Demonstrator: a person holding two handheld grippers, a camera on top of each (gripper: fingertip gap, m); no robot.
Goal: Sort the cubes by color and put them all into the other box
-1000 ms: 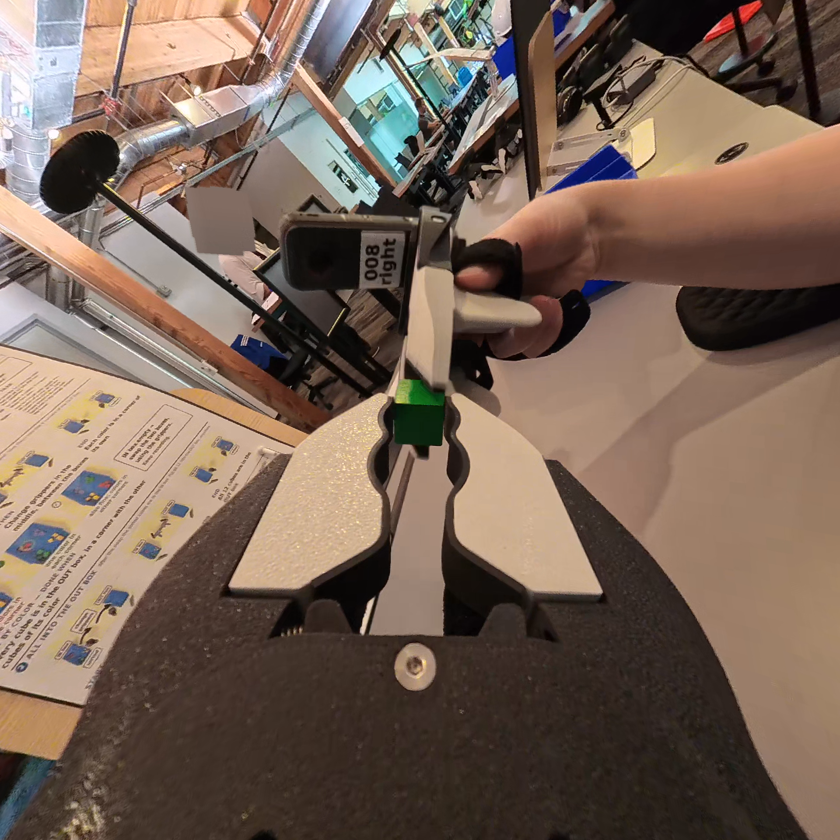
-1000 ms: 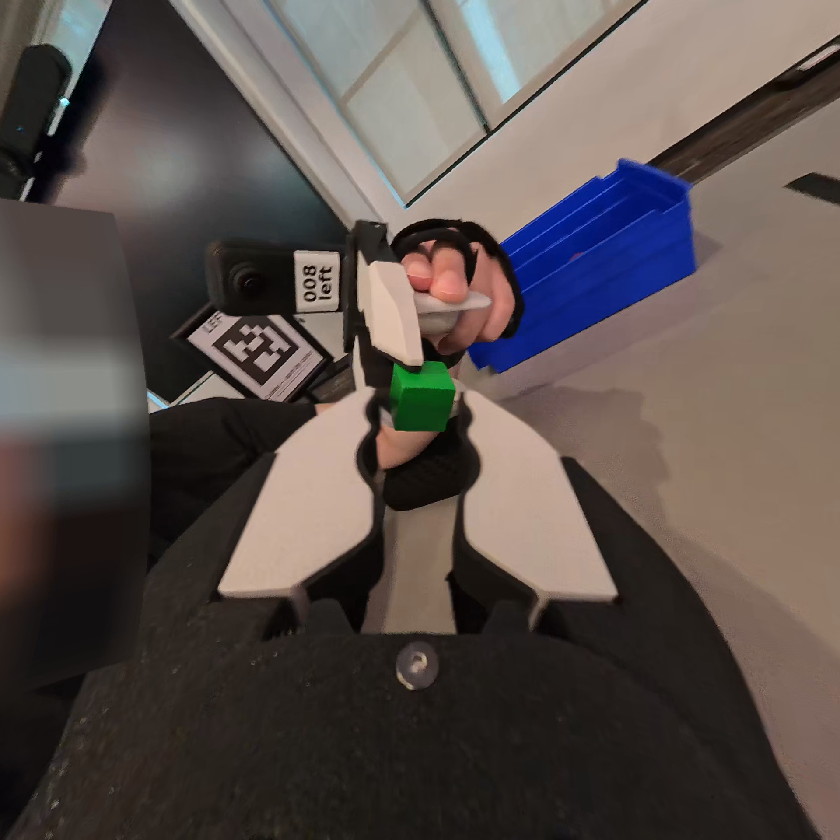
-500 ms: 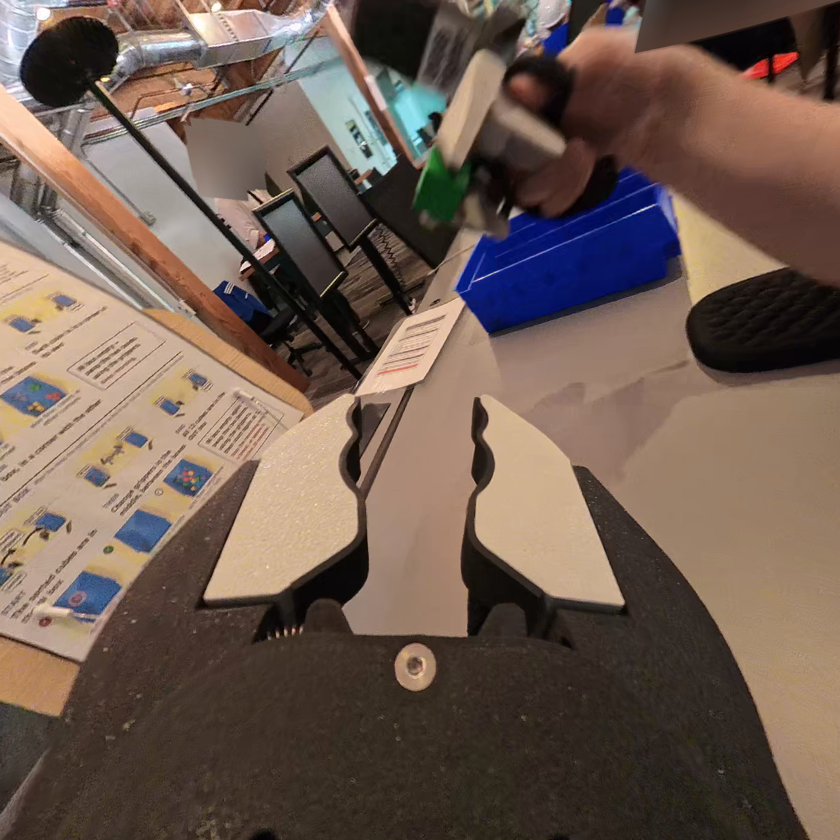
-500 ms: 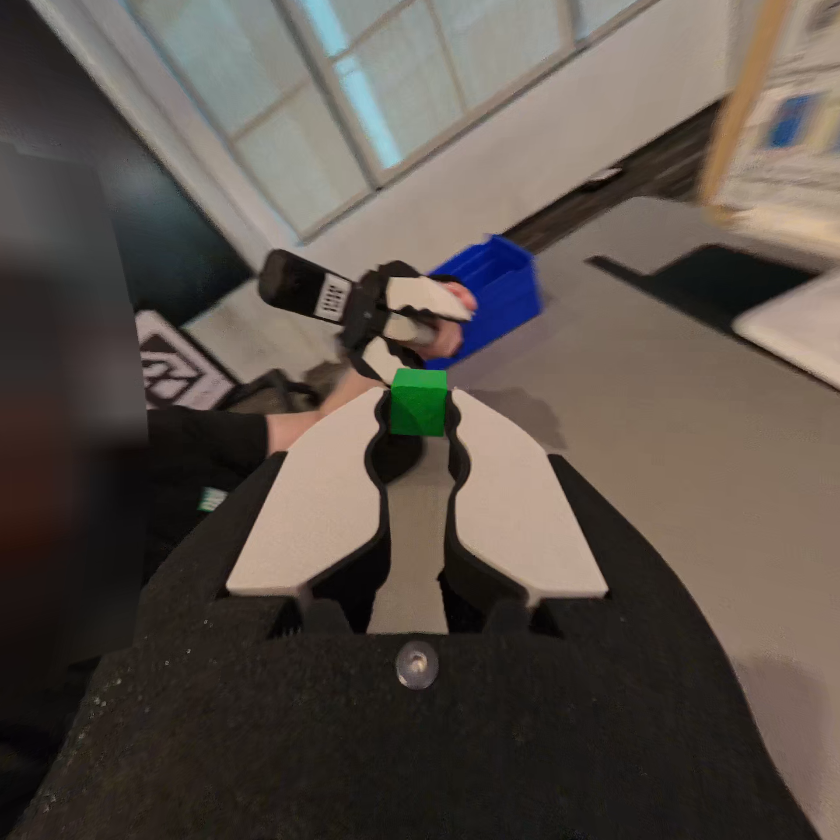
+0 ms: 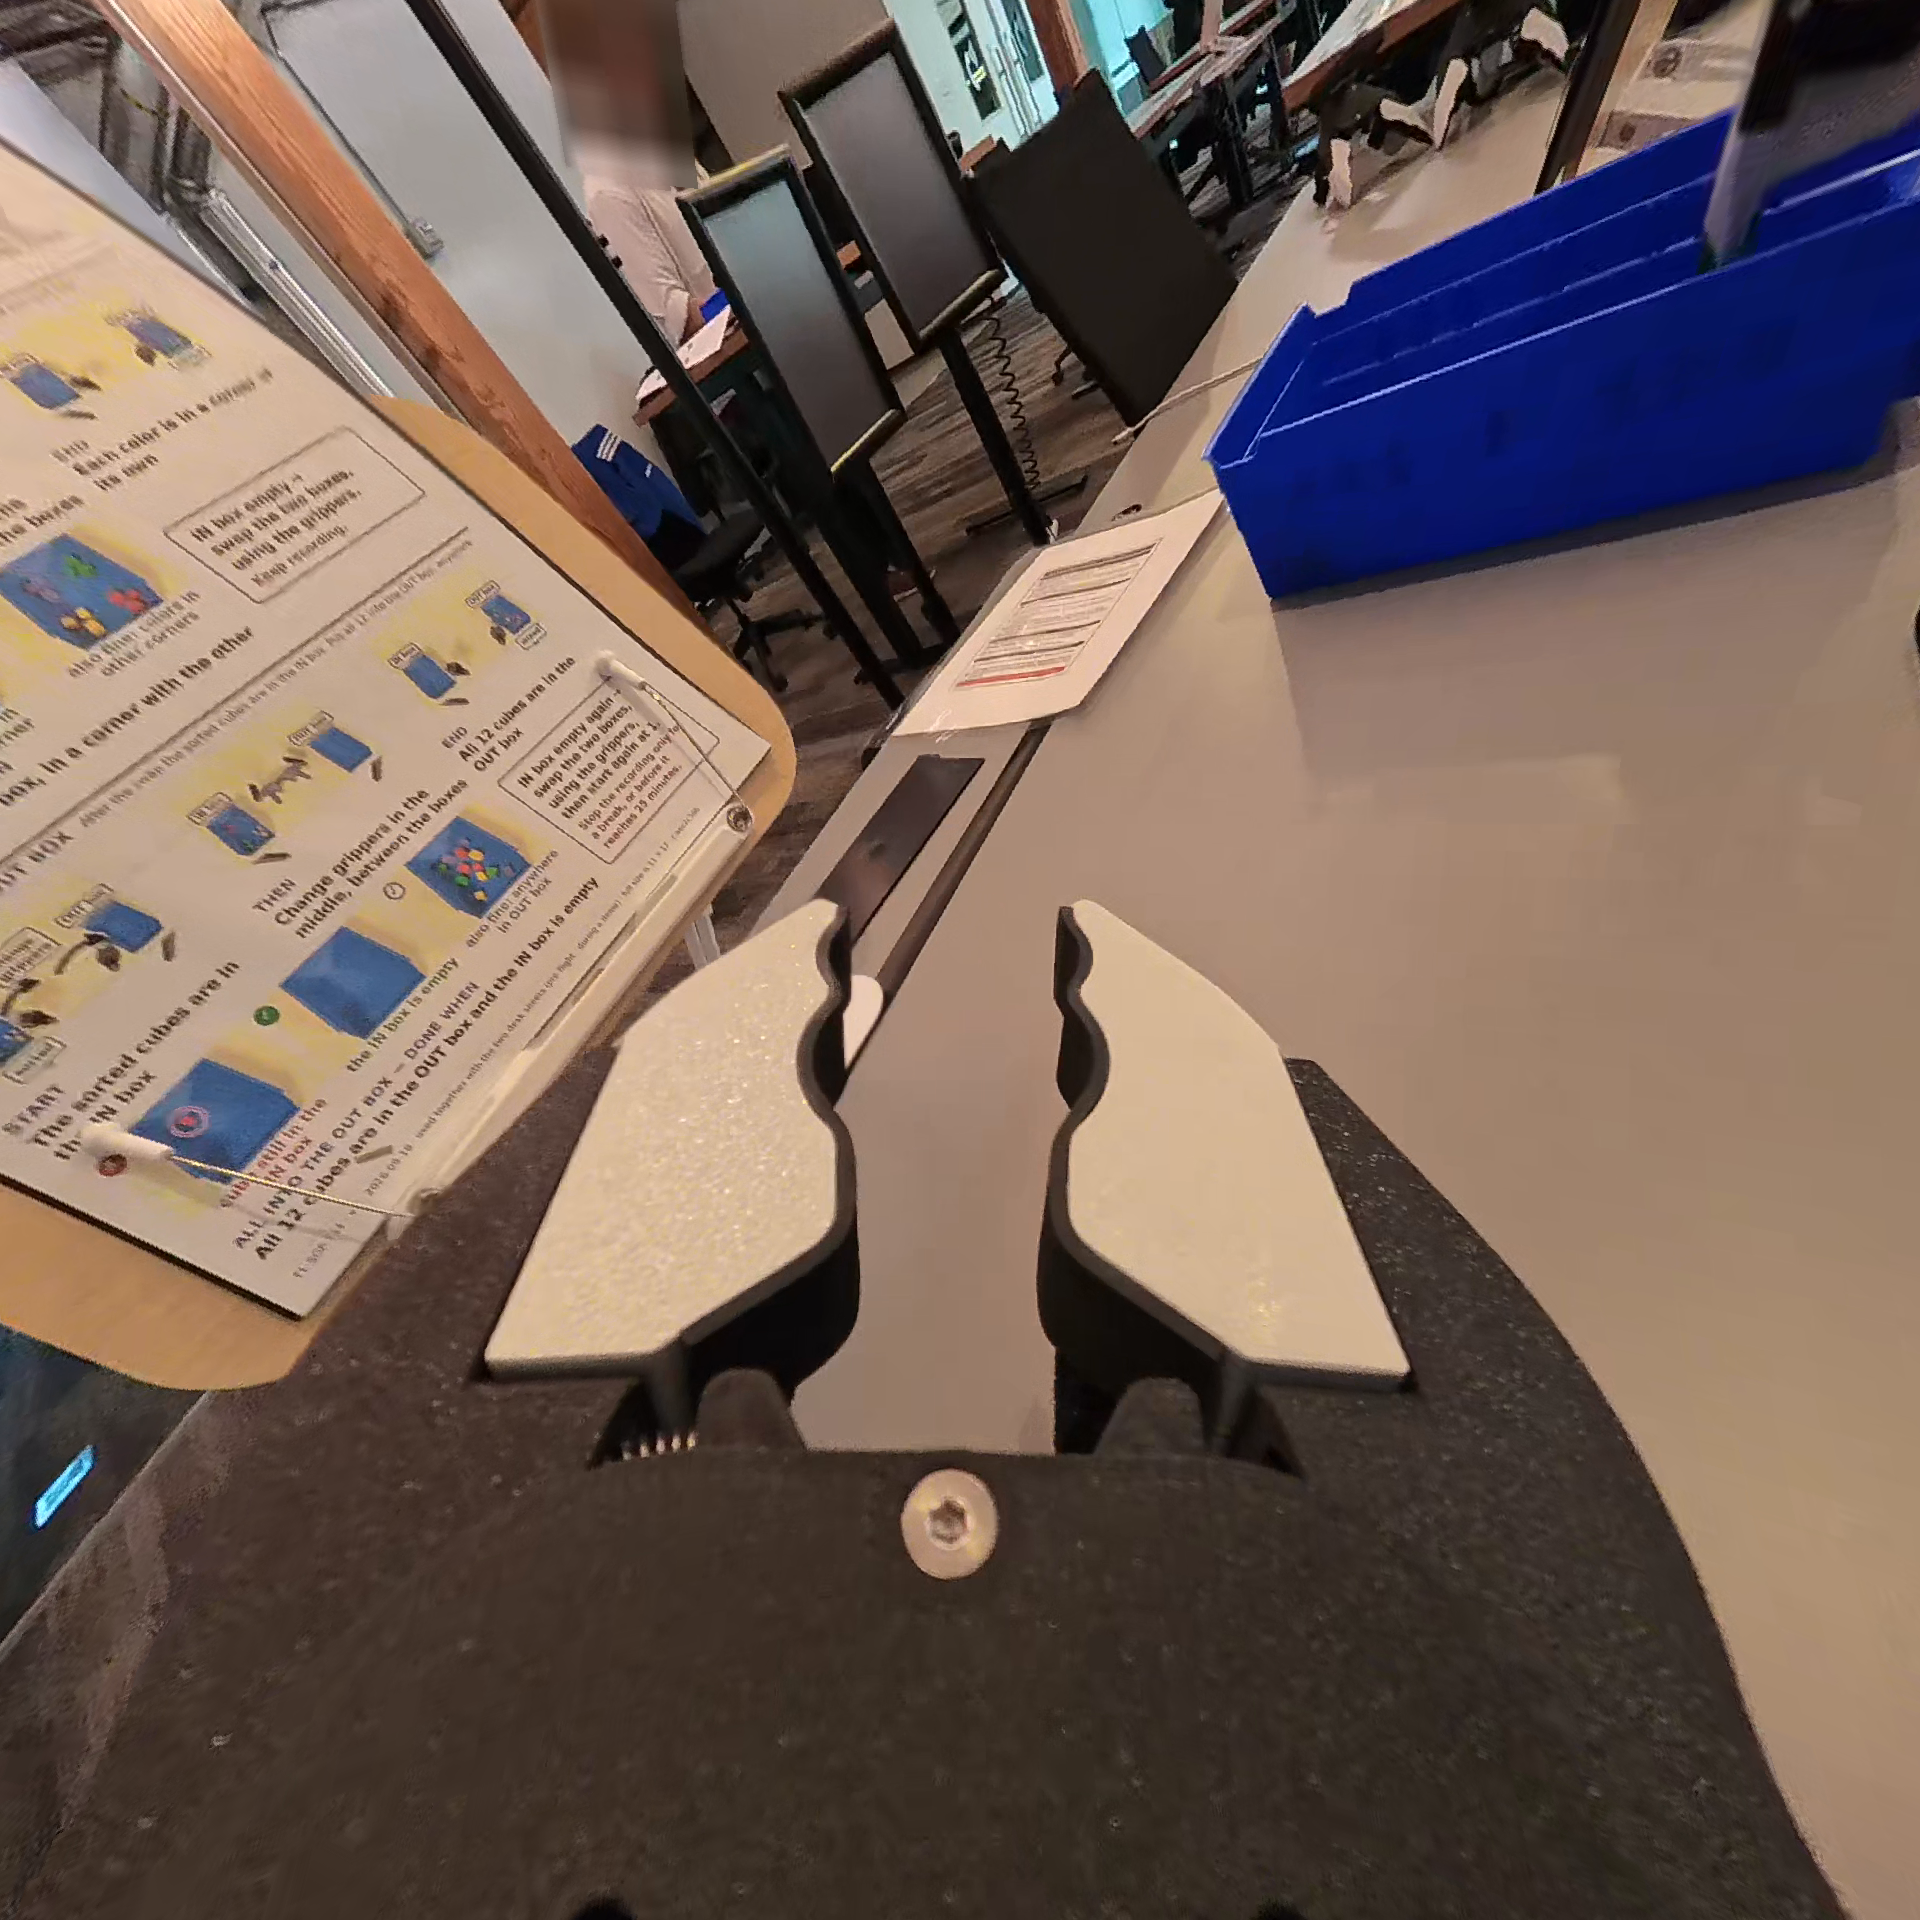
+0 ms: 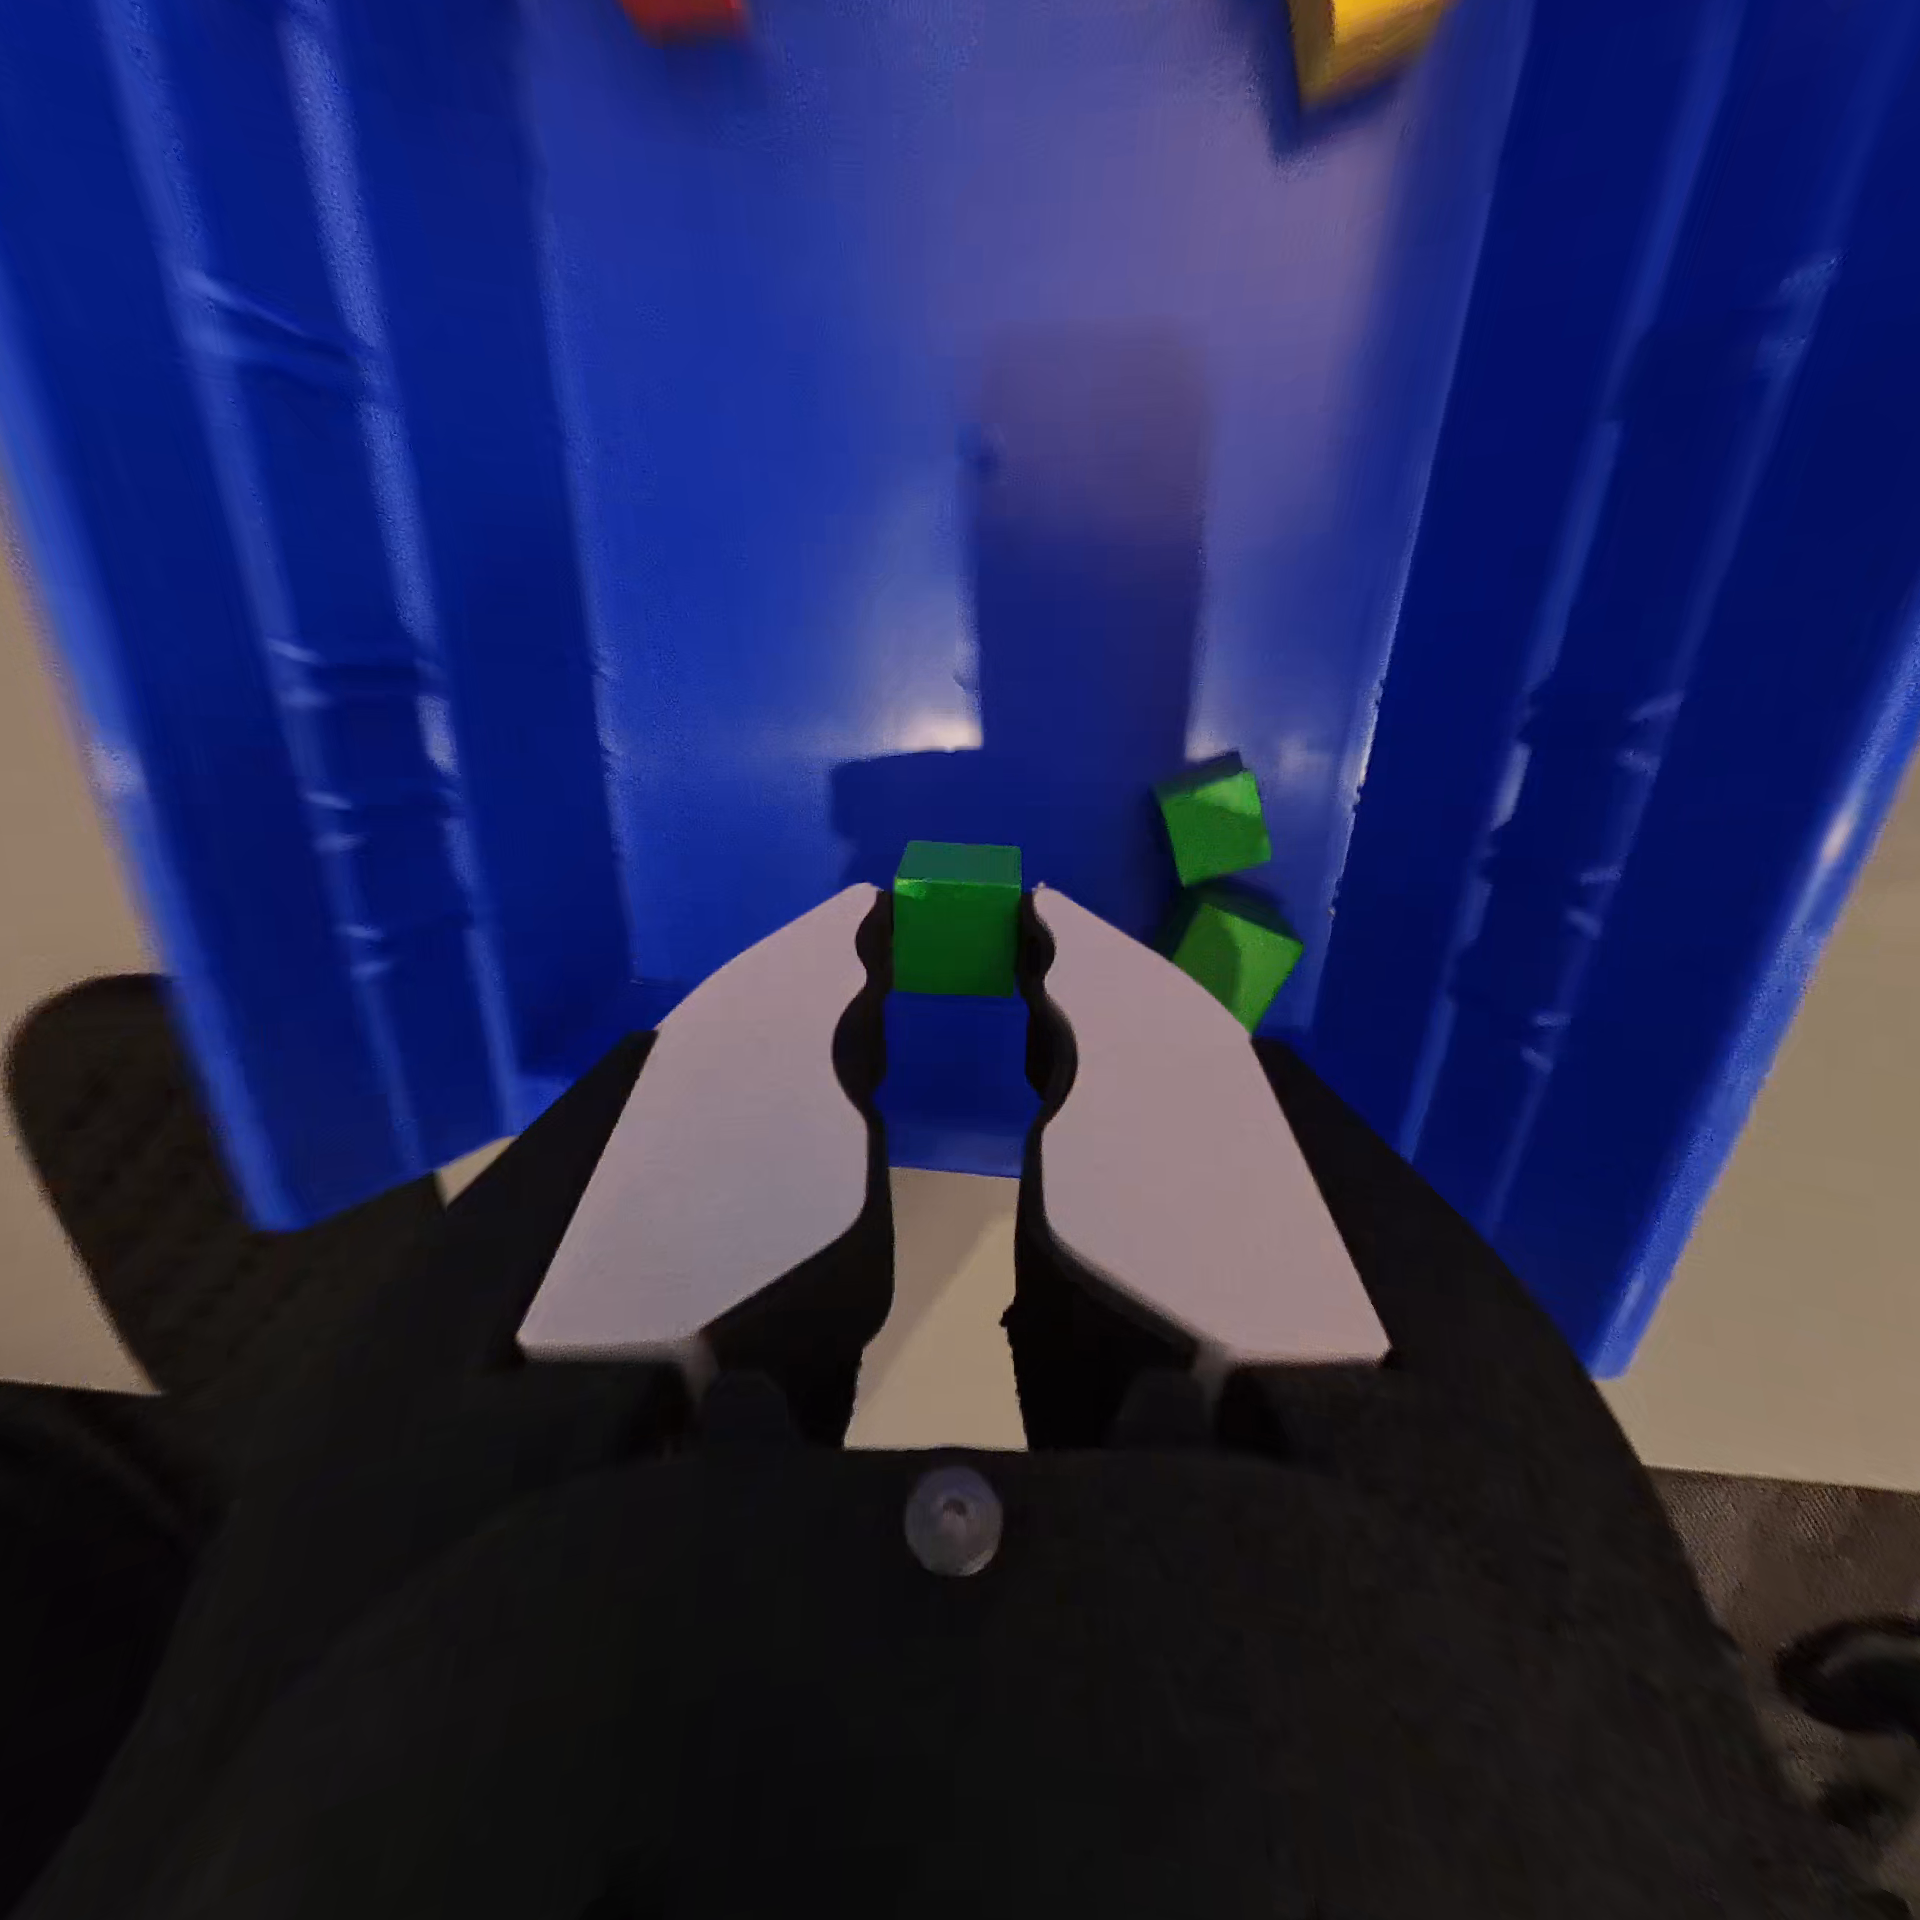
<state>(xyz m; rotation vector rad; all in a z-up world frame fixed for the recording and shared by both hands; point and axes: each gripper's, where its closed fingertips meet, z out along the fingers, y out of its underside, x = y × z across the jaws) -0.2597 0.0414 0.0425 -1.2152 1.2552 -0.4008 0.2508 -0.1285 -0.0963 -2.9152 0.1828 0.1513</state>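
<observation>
My right gripper (image 6: 956, 914) is shut on a green cube (image 6: 954, 930), both pads pressed on its sides, and holds it over the near end of a blue box (image 6: 727, 520). Two more green cubes (image 6: 1214, 821) (image 6: 1236, 951) lie in the box's near right corner. A red cube (image 6: 681, 12) and a yellow cube (image 6: 1351, 36) lie at the far end. My left gripper (image 5: 951, 935) is open and empty above the grey table (image 5: 1455, 935). The blue box shows at the upper right in the left wrist view (image 5: 1558, 395), with part of the other gripper (image 5: 1756, 156) dipping into it.
An instruction board (image 5: 260, 779) on a wooden stand is at the left. A printed sheet (image 5: 1060, 634) lies at the table's edge near the box. Chairs and desks stand beyond the table. A black pad (image 6: 114, 1122) lies left of the box.
The green cube passed from my left gripper to my right. My left gripper opened and drew back over the table. My right gripper carried the cube over the blue box.
</observation>
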